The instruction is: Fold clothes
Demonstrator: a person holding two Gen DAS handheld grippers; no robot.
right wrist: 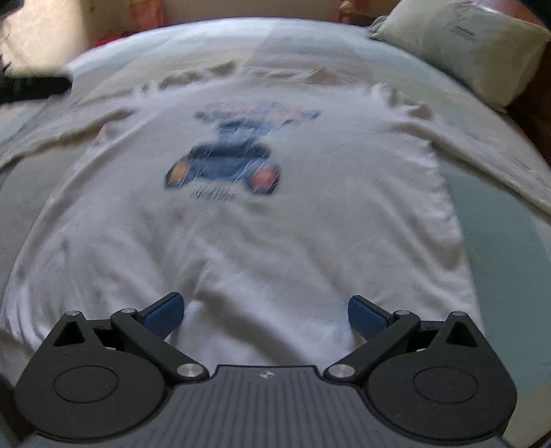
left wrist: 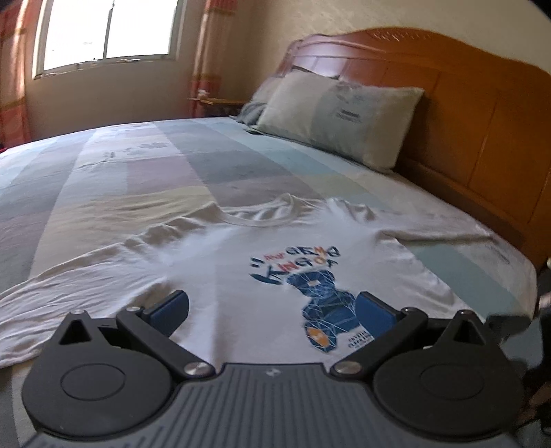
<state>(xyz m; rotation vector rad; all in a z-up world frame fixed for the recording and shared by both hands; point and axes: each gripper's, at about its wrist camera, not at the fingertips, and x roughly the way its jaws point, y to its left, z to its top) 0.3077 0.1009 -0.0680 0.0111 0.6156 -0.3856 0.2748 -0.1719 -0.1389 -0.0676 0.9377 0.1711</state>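
Observation:
A white long-sleeved shirt with a blue printed figure lies spread flat on the bed, front up, sleeves out to both sides. My left gripper hovers open over its lower left side, blue pads wide apart, nothing between them. In the right wrist view the same shirt fills the frame, blurred, with its hem nearest me. Just above the hem area my right gripper is open too, and holds nothing.
The bed sheet has pastel patches. A pillow leans on the wooden headboard at the right. A window with curtains is at the far wall. A dark object shows at the left edge.

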